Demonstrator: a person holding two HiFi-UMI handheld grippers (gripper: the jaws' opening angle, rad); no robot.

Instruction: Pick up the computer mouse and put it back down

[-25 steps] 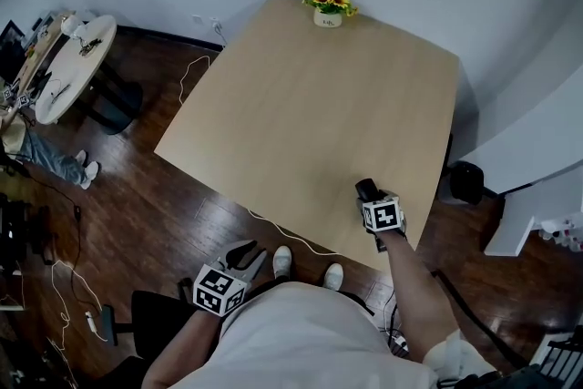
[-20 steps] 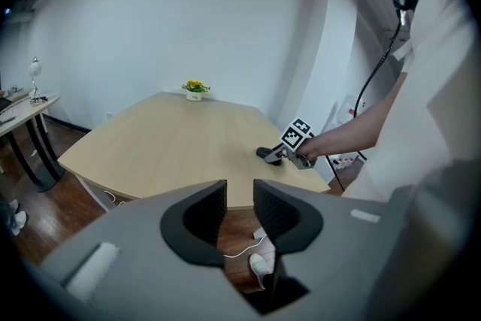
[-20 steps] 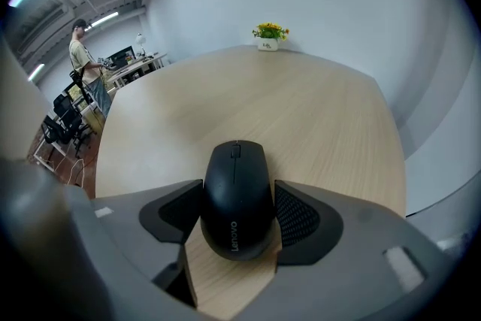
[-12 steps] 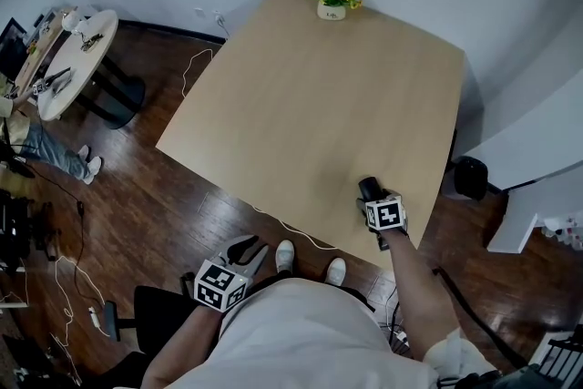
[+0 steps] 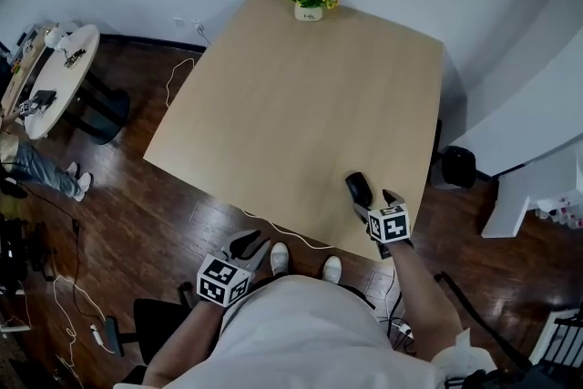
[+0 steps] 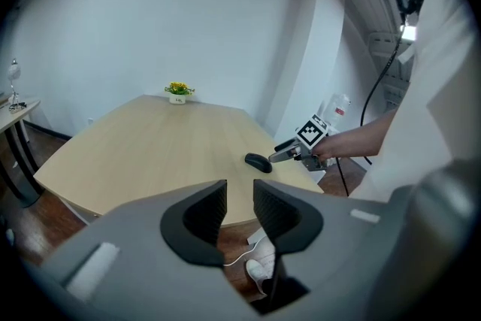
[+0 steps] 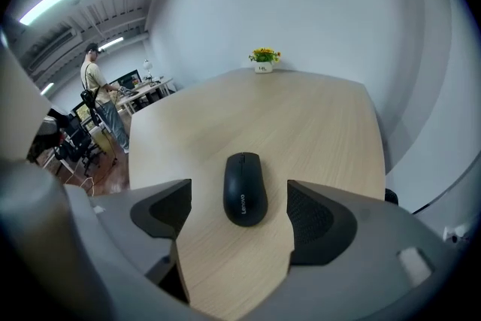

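Observation:
The black computer mouse lies flat on the wooden table near its front right corner, also in the left gripper view. My right gripper hovers just behind and above it. In the right gripper view the mouse sits between the wide-spread jaws of the right gripper; the jaws are opening and neither pad touches it. My left gripper hangs below the table's front edge, above the floor. Its jaws stand a narrow gap apart with nothing between them.
A small pot of yellow flowers stands at the table's far edge. A round white side table is at the left, a black bin right of the table. A white cable runs over the dark wood floor.
The right gripper's jaws have spread and let go of the mouse, and the gripper has drawn back and up from it. The mouse stays on the table. The left gripper barely moved.

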